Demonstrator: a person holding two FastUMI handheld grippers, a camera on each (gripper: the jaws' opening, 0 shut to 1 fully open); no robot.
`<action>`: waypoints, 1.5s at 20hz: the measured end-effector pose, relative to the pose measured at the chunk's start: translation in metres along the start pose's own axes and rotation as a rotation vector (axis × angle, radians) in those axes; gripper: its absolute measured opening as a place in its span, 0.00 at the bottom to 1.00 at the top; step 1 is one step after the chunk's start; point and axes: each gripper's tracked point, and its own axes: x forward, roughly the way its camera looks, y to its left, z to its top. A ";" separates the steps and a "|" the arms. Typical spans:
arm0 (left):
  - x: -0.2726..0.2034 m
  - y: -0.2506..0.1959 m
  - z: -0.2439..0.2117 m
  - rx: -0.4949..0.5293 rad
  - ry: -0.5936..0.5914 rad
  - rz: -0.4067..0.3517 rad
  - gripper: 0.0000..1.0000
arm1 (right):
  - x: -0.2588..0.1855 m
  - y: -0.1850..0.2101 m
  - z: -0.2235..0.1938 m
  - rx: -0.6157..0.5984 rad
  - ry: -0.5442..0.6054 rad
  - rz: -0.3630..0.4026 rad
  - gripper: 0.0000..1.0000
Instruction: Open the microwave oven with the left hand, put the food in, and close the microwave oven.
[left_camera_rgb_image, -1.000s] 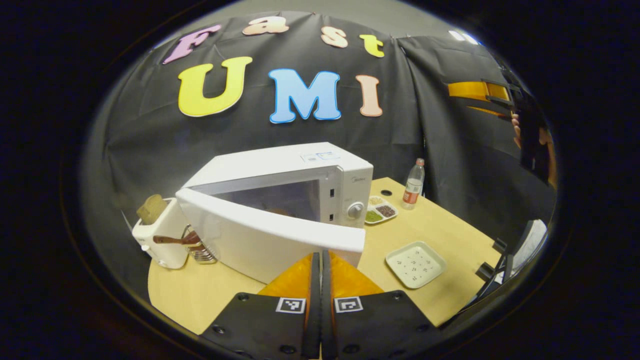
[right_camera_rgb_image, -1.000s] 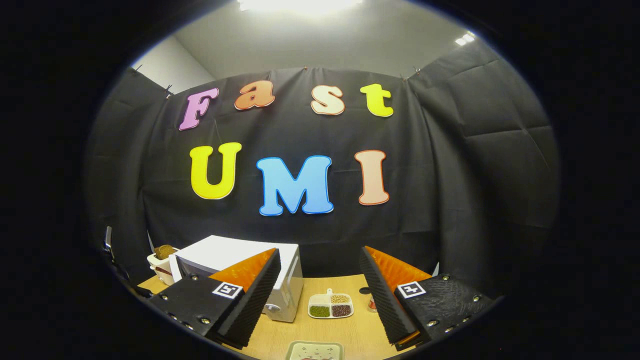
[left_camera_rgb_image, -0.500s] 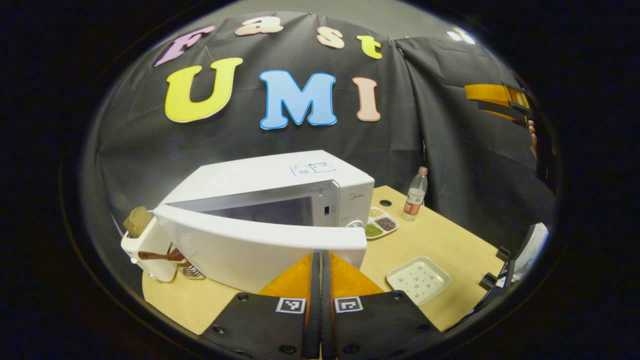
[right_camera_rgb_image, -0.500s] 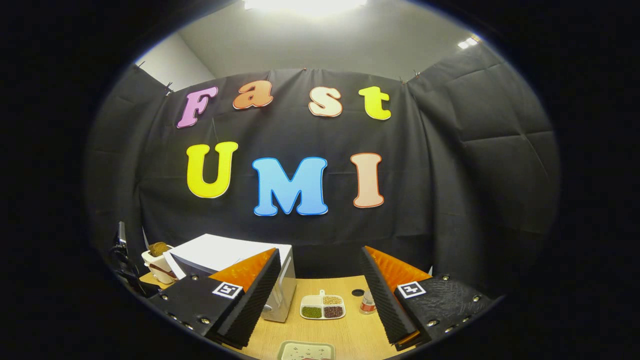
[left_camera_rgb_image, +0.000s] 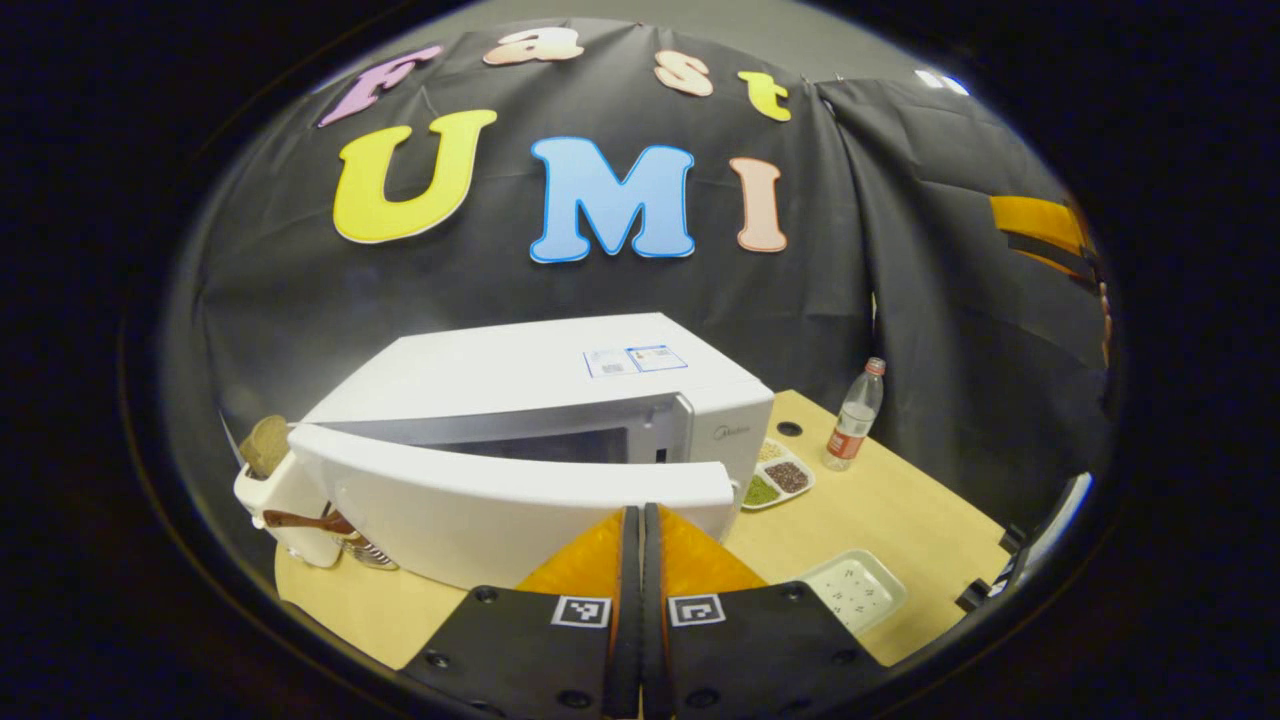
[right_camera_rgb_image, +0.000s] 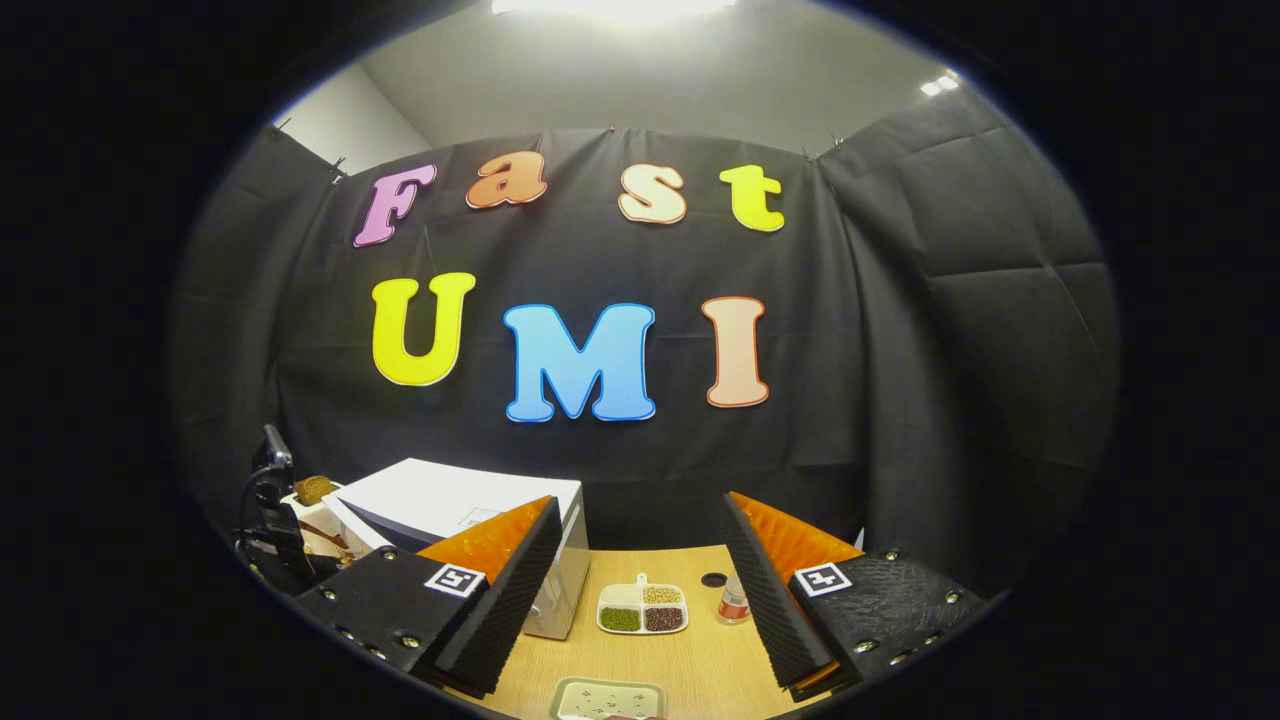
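Observation:
A white microwave (left_camera_rgb_image: 540, 365) stands on the wooden table (left_camera_rgb_image: 900, 510), and its door (left_camera_rgb_image: 480, 500) hangs partly ajar, hinged at the left. My left gripper (left_camera_rgb_image: 640, 512) is shut with nothing between its fingers, and its tips rest against the door's free edge. The oven's inside is mostly hidden behind the door. In the right gripper view the microwave (right_camera_rgb_image: 450, 500) sits low on the left, behind one finger. My right gripper (right_camera_rgb_image: 640, 505) is open and empty, held high above the table; it also shows as an orange shape, the right gripper (left_camera_rgb_image: 1040, 225), far right.
A white toaster with bread (left_camera_rgb_image: 275, 480) and a wooden spoon (left_camera_rgb_image: 305, 520) stand left of the microwave. To its right lie a divided dish of beans (left_camera_rgb_image: 775, 475), a small bottle (left_camera_rgb_image: 852, 420) and a white square plate (left_camera_rgb_image: 850, 590) near the table's front edge.
The microwave door has swung closer to the oven body and the gap has narrowed. My shut left gripper has followed the door's edge. The right gripper has hardly moved.

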 end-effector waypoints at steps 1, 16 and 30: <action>0.005 -0.002 -0.002 -0.002 0.008 -0.001 0.07 | 0.000 0.000 -0.001 0.002 -0.001 -0.001 0.97; 0.062 -0.002 0.016 -0.065 0.042 0.012 0.07 | 0.010 -0.016 -0.009 0.027 0.022 -0.023 0.97; 0.069 -0.002 0.019 -0.112 0.037 0.021 0.07 | 0.026 -0.018 -0.013 0.030 0.030 0.003 0.97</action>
